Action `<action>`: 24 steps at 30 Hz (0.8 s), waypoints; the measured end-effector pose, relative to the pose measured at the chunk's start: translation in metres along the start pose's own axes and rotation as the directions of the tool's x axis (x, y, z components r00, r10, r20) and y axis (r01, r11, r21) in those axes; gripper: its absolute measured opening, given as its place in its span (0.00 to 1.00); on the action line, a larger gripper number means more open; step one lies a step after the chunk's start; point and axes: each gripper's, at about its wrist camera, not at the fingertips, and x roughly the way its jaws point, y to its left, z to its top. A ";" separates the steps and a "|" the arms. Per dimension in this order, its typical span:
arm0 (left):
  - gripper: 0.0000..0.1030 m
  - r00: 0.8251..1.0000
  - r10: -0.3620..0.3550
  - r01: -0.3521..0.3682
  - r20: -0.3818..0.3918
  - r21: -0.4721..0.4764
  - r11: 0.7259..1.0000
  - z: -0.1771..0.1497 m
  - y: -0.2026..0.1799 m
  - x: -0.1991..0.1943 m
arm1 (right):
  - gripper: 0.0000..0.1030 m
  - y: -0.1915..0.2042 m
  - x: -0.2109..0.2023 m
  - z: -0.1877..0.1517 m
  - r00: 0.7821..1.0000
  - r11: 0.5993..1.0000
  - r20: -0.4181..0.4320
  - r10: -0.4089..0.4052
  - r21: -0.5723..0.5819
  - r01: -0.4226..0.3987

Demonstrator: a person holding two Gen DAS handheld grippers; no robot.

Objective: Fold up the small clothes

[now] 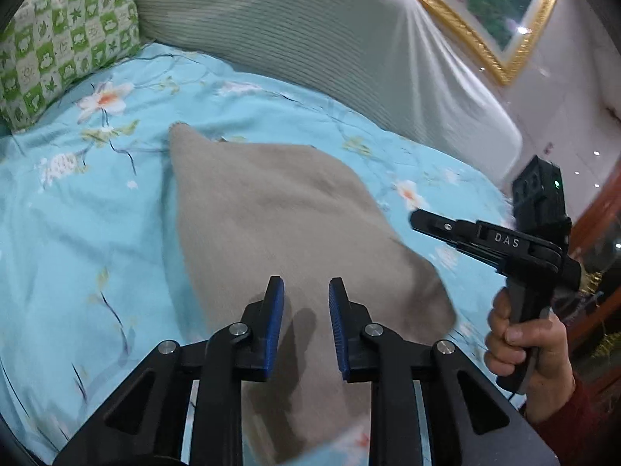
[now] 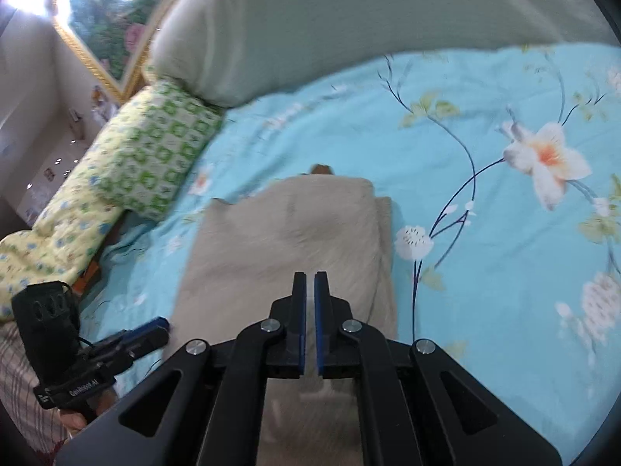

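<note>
Garment: a beige garment point(image 1: 279, 217) lies on the bed, folded into a rough rectangle in the right wrist view point(image 2: 295, 233), with a second layer showing along its right edge; a small brown bit peeks out at its far end.
Bed cover: light blue bedspread point(image 1: 77, 233) printed with white-and-orange flowers and dark stems.
Left gripper: the left gripper point(image 1: 306, 291) hangs over the near end of the garment, its blue pads apart with nothing between them; only its shadow falls on the cloth.
Right gripper: the right gripper point(image 2: 309, 283) sits above the garment's near part, jaws almost together with a thin gap, pinching no cloth.
Writing: "DAS" reads in white on the right gripper's body in the left wrist view; "GenRobot.AI" reads on the left gripper's side in the right wrist view.
Hand: a hand point(image 1: 524, 349) with a dark red sleeve grips the right handle.
Head of bed: green-and-white patterned pillow point(image 1: 70, 39), grey ribbed headboard cover point(image 1: 310, 39).
Wall: gold-framed picture point(image 1: 496, 11).
</note>
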 end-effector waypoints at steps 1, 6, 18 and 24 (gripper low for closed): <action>0.24 1.000 0.002 -0.002 -0.010 0.007 1.000 -0.004 -0.002 0.002 | 0.16 0.005 -0.001 -0.005 1.000 1.000 -0.023 0.019 -0.016 -0.020; 0.19 0.997 -0.027 0.022 -0.075 -0.070 0.997 -0.025 0.018 0.020 | 0.41 0.001 0.012 -0.038 0.980 0.985 -0.116 -0.162 -0.079 0.153; 0.30 0.998 0.013 -0.016 -0.062 -0.052 0.999 -0.045 0.005 -0.018 | 0.67 -0.009 -0.032 -0.060 0.994 0.993 0.001 -0.114 -0.034 0.114; 0.34 0.979 0.162 -0.166 -0.124 -0.029 0.986 -0.072 0.012 -0.009 | 0.67 -0.008 -0.024 -0.091 0.944 0.936 -0.044 -0.327 -0.157 0.316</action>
